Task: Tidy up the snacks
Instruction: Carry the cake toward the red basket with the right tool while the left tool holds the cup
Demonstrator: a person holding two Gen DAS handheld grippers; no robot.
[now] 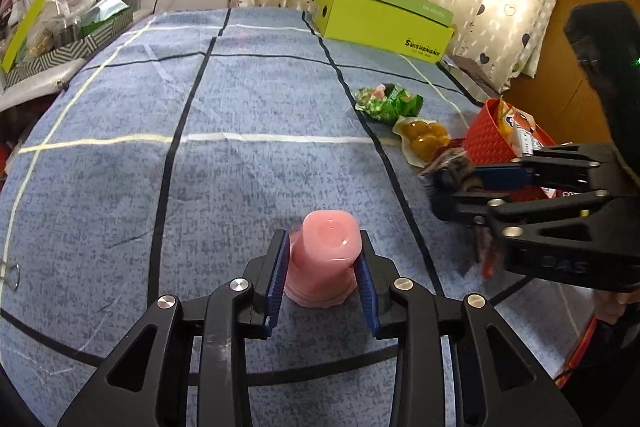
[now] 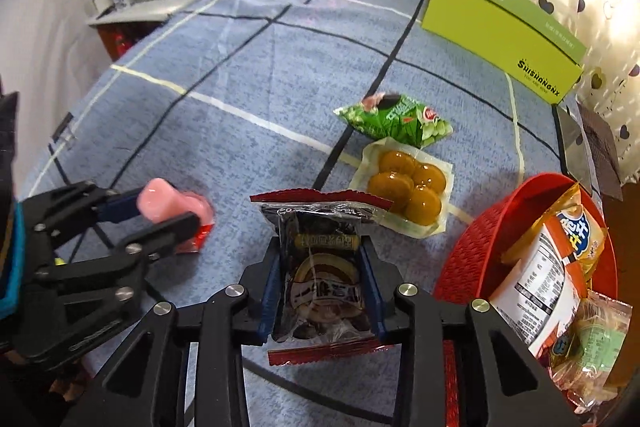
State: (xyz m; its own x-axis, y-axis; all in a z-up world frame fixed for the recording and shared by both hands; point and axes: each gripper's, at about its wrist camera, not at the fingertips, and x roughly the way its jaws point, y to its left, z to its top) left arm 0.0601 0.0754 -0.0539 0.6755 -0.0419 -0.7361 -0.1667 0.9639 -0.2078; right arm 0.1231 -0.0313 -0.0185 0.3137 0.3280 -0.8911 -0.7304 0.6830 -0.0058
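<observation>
so the dark snack packet point(image 2: 324, 267) is pinched in the right gripper point(image 2: 324, 283), presumably for the red basket point(image 2: 464, 259) beside it; the pink jelly cup point(image 1: 326, 259) is bracketed loosely by the left gripper point(image 1: 322, 279), seemingly released.

The right gripper point(image 2: 322, 291) clamps a dark snack packet point(image 2: 322, 267) between its blue pads. Beyond it lie a pack of yellow balls point(image 2: 408, 183) and a green packet point(image 2: 396, 121); a red basket point(image 2: 472, 251) sits to its right.

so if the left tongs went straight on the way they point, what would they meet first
The pink jelly cup, already between the left tongs. Past it, only blue tablecloth, as far as depth can be judged.
</observation>
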